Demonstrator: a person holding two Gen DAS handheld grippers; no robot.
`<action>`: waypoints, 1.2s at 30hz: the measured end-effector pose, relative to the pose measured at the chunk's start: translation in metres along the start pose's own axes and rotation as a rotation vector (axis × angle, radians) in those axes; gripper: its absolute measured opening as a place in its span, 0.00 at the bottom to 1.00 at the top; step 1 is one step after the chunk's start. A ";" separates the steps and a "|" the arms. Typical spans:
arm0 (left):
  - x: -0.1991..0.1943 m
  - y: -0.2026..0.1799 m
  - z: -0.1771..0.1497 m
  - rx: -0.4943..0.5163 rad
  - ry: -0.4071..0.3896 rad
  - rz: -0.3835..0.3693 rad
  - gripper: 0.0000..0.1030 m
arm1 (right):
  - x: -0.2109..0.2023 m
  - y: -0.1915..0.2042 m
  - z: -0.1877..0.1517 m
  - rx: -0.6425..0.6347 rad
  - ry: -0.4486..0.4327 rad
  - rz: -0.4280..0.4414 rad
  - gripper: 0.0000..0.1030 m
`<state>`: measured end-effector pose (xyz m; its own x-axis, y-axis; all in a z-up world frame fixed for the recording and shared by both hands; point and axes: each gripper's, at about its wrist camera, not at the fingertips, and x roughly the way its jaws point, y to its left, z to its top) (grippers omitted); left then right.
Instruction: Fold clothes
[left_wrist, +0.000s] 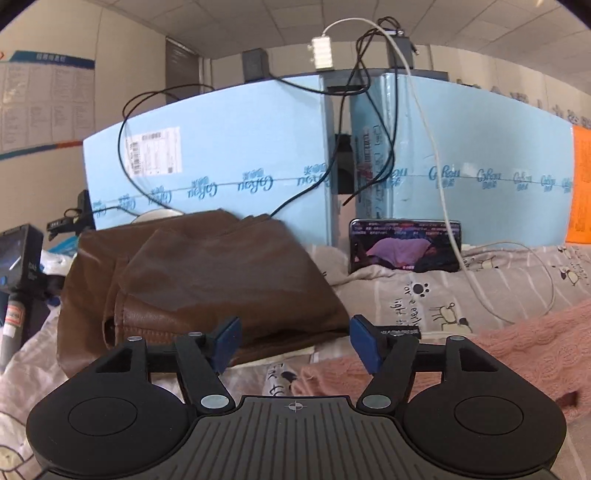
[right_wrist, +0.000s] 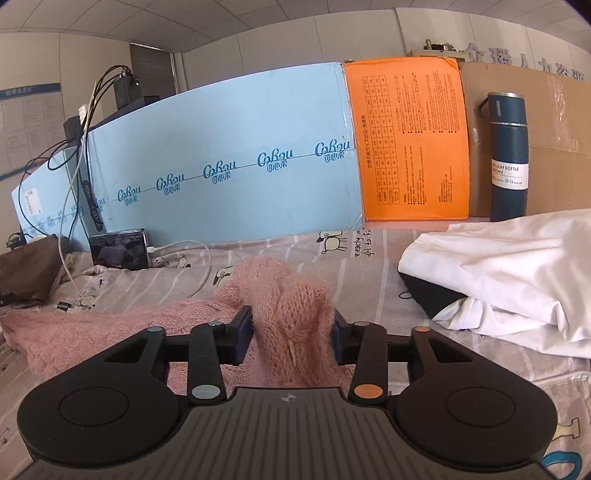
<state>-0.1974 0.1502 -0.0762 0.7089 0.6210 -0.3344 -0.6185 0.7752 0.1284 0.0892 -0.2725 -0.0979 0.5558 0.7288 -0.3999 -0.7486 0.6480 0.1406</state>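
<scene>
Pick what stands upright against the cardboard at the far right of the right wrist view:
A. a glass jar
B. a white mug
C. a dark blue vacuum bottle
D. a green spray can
C: the dark blue vacuum bottle stands upright before the brown cardboard, its white label readable.

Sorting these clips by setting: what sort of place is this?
Likely an office turned makeshift recording room: a bed sheet as work surface, walled off by blue cartons, with wall notice boards.
</scene>
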 end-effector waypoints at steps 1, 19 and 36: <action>-0.002 -0.008 0.006 0.051 -0.035 -0.069 0.78 | -0.002 0.001 0.004 -0.032 -0.022 0.015 0.62; 0.067 -0.135 0.003 0.359 0.183 -0.829 0.22 | 0.069 0.007 0.027 -0.151 0.188 0.278 0.21; -0.095 -0.095 -0.031 0.385 -0.213 -0.766 0.12 | -0.112 0.043 -0.017 -0.188 -0.139 0.333 0.09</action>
<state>-0.2168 0.0135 -0.0858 0.9536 -0.1064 -0.2816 0.1821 0.9487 0.2584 -0.0114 -0.3299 -0.0622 0.3059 0.9232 -0.2325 -0.9417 0.3294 0.0688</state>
